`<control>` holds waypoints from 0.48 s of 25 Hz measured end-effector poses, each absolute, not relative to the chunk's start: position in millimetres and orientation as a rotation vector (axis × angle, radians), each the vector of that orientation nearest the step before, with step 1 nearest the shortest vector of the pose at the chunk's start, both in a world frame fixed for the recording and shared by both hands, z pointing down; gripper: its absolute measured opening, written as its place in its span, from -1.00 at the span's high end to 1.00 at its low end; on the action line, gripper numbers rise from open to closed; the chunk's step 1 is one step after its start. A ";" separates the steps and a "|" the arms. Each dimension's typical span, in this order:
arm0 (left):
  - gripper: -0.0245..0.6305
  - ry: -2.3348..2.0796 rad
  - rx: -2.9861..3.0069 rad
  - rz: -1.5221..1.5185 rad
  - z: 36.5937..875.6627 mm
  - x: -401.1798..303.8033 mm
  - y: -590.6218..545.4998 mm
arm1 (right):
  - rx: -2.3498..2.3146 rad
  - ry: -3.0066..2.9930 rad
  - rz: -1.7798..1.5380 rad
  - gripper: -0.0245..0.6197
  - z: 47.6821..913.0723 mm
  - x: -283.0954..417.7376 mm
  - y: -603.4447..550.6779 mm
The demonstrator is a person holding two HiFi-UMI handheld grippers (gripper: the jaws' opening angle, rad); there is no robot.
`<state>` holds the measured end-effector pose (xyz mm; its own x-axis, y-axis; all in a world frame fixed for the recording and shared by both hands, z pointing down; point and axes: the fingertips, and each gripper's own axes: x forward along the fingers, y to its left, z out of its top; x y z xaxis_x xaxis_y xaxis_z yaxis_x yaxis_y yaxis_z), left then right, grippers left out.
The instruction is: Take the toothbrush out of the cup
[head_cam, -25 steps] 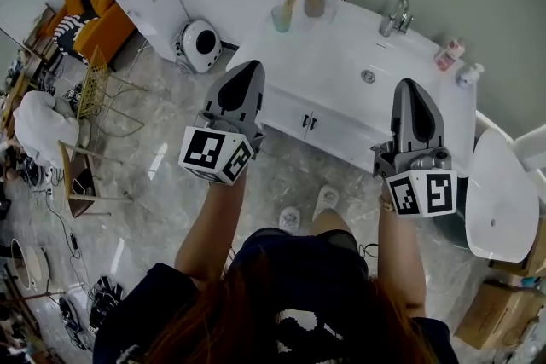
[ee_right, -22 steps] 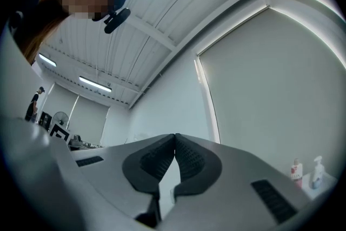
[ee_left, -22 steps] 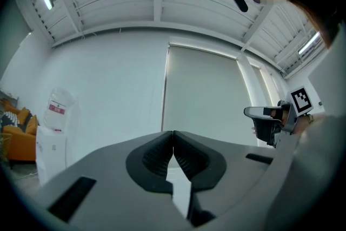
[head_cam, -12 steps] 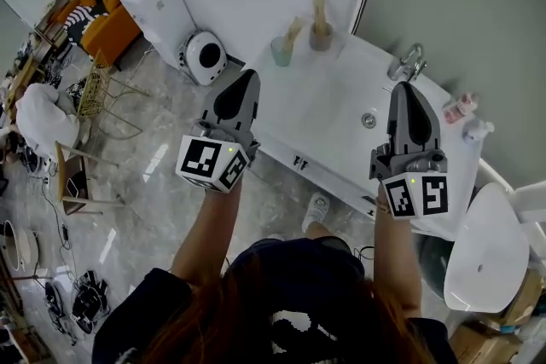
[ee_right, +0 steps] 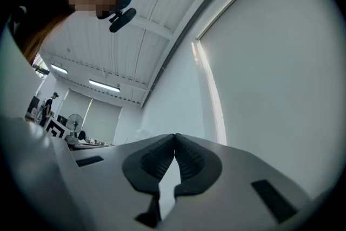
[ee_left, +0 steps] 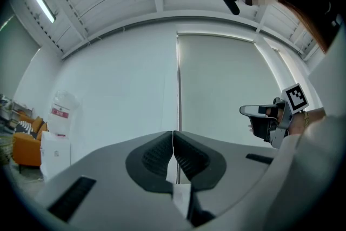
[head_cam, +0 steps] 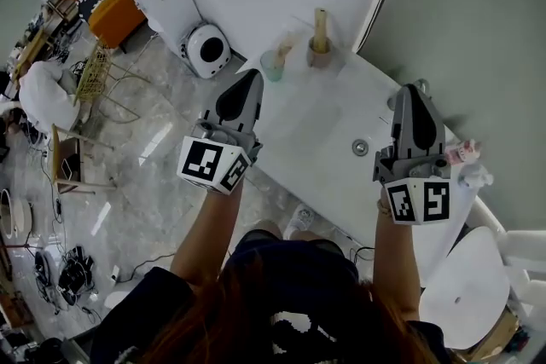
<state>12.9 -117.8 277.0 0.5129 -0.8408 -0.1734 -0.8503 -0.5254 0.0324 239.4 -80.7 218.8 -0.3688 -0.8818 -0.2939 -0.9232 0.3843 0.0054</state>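
Nothing of the task is done yet: the toothbrush [head_cam: 283, 49] stands in the cup [head_cam: 272, 65] at the far left corner of the counter [head_cam: 316, 119]. A tan cup [head_cam: 319, 57] just beside it holds an upright stick [head_cam: 321, 20]. At this size it is hard to say which of the two is really the brush, though the pale one leaning in the greenish cup seems likelier. The left gripper [head_cam: 252, 77] hangs over the counter's left edge, its tip near the cup but not touching it, its jaws pressed together on nothing. The right gripper [head_cam: 412, 89] is over the counter's right part, beyond the drain [head_cam: 361, 147], and its jaws also meet with nothing between them. Both point slightly upward at the wall, not down at the cups. All the work seems to remain: spreading a pair of jaws, reaching to the corner, pinching the handle and lifting it clear of the rim, perhaps with the other gripper steadying the cup. Against the frame of a second ago, the counter lies on a steeper diagonal and the cups sit lower in the head view, closer to the left gripper's tip, so the person appears to have stepped along and nearer; the grippers hold much the same spacing and pose
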 end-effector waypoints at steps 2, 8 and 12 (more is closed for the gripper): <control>0.86 1.517 -2.679 0.237 282.1 20.6 -123.9 | -1.592 2.409 0.217 0.88 226.6 246.7 -91.8; 0.86 1.549 -2.682 0.196 298.8 19.8 -144.1 | -1.576 2.442 0.161 0.88 250.7 239.7 -115.6; 0.86 1.532 -2.701 0.179 305.7 15.6 -164.2 | -1.597 2.450 0.138 0.88 261.1 231.4 -132.1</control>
